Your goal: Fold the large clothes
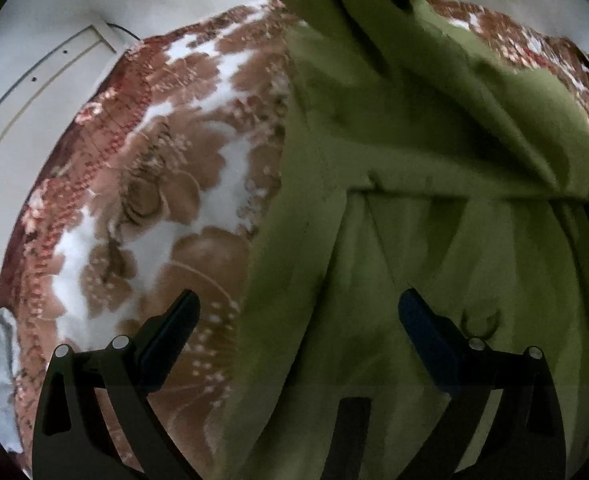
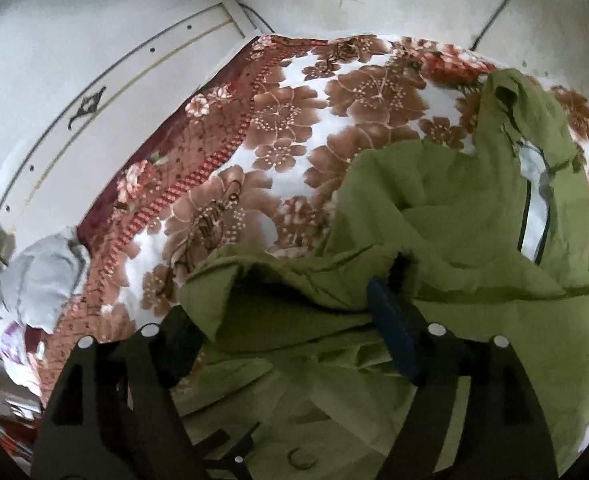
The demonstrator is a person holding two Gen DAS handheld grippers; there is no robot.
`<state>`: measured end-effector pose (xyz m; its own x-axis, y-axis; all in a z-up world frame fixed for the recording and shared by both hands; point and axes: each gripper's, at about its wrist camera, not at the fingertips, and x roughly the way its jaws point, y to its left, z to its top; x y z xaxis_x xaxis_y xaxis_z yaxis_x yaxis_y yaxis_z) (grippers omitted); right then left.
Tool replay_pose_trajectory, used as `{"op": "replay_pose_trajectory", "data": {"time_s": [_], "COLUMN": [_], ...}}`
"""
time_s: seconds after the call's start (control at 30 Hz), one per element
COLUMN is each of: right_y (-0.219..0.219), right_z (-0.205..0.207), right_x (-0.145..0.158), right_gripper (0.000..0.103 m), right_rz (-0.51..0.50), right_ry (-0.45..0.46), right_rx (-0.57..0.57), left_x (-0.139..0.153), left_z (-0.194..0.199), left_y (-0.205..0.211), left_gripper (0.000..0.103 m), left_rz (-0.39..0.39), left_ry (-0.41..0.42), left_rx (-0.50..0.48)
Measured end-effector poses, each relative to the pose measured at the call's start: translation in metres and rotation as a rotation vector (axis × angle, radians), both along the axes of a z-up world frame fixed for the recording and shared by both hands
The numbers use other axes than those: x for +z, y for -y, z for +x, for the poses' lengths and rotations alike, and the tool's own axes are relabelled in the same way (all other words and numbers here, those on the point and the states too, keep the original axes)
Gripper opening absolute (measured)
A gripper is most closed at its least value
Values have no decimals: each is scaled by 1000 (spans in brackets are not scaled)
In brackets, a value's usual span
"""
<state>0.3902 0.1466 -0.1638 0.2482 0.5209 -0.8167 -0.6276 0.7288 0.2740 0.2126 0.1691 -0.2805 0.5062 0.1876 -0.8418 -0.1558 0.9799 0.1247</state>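
A large olive-green garment (image 1: 434, 152) lies rumpled over a floral blanket and fills the right half of the left wrist view. My left gripper (image 1: 297, 300) stands open just above the garment's left edge, with nothing pinched between its fingers. In the right wrist view the same garment (image 2: 434, 216) is heaped in folds, its neck opening with pale lining (image 2: 534, 184) at the far right. My right gripper (image 2: 278, 300) is open wide. A loose fold of green cloth lies between its fingers and hides part of the left fingertip (image 2: 178, 328).
The brown, white and red floral blanket (image 2: 286, 128) covers the bed. Behind it are a white wall panel (image 2: 94, 92) and a dark cable (image 2: 494, 12). A pale grey cloth (image 2: 42, 280) is bunched at the bed's left edge.
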Motion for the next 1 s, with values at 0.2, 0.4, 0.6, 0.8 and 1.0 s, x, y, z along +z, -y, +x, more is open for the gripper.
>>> {"op": "replay_pose_trajectory", "data": {"time_s": [0.2, 0.4, 0.6, 0.8, 1.0], "right_y": [11, 15, -8, -31, -4], "right_z": [-2, 1, -5, 13, 30], "right_x": [5, 19, 37, -2, -37], "right_gripper": [98, 98, 98, 98, 98], "right_rz": [2, 29, -49, -146, -15], "right_ry": [-11, -10, 126, -18, -278], "right_rx": [3, 12, 78, 82, 11], "left_x": [30, 39, 44, 40, 44], "left_z": [-1, -3, -11, -18, 2], "left_y": [-1, -2, -2, -9, -9], "left_gripper": [98, 98, 98, 98, 98], "left_rz": [5, 8, 8, 13, -294], "left_ry": [46, 52, 46, 43, 207], "left_rx": [41, 70, 86, 97, 96]}}
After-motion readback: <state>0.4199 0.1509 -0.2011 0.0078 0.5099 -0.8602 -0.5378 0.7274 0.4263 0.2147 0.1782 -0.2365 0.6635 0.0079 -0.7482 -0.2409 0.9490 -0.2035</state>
